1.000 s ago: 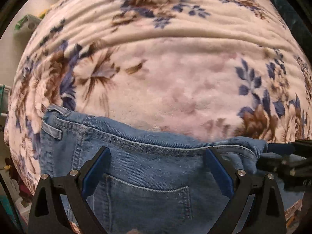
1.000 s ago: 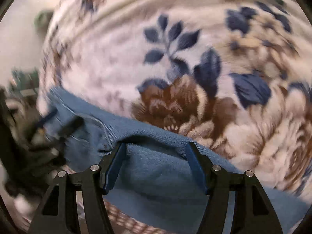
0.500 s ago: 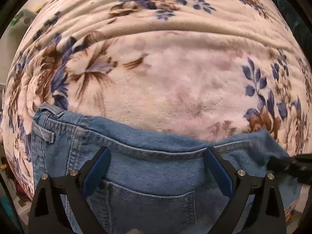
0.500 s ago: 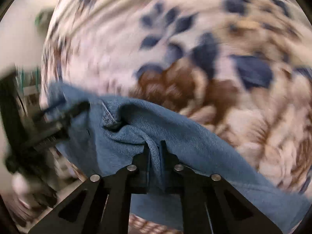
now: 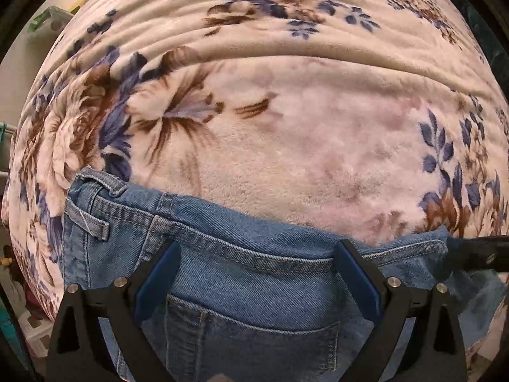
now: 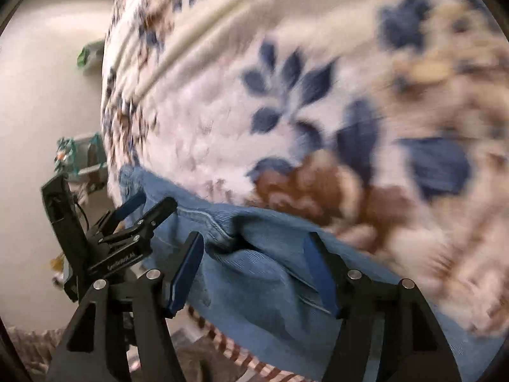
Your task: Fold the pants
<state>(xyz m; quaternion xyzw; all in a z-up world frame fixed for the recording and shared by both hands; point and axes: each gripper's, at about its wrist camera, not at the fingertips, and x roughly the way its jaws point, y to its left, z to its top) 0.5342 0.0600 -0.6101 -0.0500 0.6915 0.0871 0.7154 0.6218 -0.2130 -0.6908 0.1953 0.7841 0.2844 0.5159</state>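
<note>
The jeans point(image 5: 241, 286) lie at the near edge of a bed covered by a flowered blanket point(image 5: 286, 133), cream with brown and dark-blue blooms. In the left wrist view the waistband runs across the lower part of the picture, a belt loop point(image 5: 90, 222) at its left end and a back pocket point(image 5: 251, 340) below the seam, so the seat side faces up. The left tongs point(image 5: 254, 273) stand wide apart over the waistband, their blue pads on either side of the pocket's top; denim fills the gap between them, but they are not clamped on it, and whether the tips touch the cloth cannot be told. At the far right of that view a dark piece of the other tool reaches in beside the end of the waistband. The right wrist view is blurred. There the right tongs point(image 6: 254, 264) also stand apart, over a rumpled fold of the jeans point(image 6: 264, 273) near a stitched seam, gripping nothing. To their left the left tongs point(image 6: 144, 202) show from the side, resting at the edge of the denim. Beyond the bed's left side are a pale wall point(image 6: 41, 95) and some small green things, too blurred to name.
</note>
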